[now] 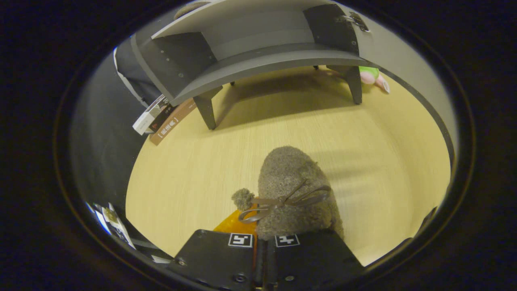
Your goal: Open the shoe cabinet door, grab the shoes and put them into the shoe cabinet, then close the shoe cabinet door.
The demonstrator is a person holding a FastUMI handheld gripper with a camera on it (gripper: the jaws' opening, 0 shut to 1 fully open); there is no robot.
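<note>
I see the light wooden table (383,161) spreading out ahead of my jaws and to both sides of them. Well beyond the jaws, at the table's far side, stands the grey shoe cabinet (258,60) on short legs; its inside lies open toward me, with a hinge visible on its right wall, and I make out no shoes on its shelf. Left of the cabinet, a few books (161,117) lean against the dark wall. Behind the cabinet's right leg lies a green and pink soft toy (373,76).

Just ahead of my gripper (264,242) sits the fuzzy brown-grey shoe (291,182), with a thin ribbon bow and a small pompom on its left; its near end sits between the jaws. The jaws are drawn nearly together around that end, though I cannot tell whether both press on it. Something orange (238,224) shows beside the shoe, close to the left jaw.
</note>
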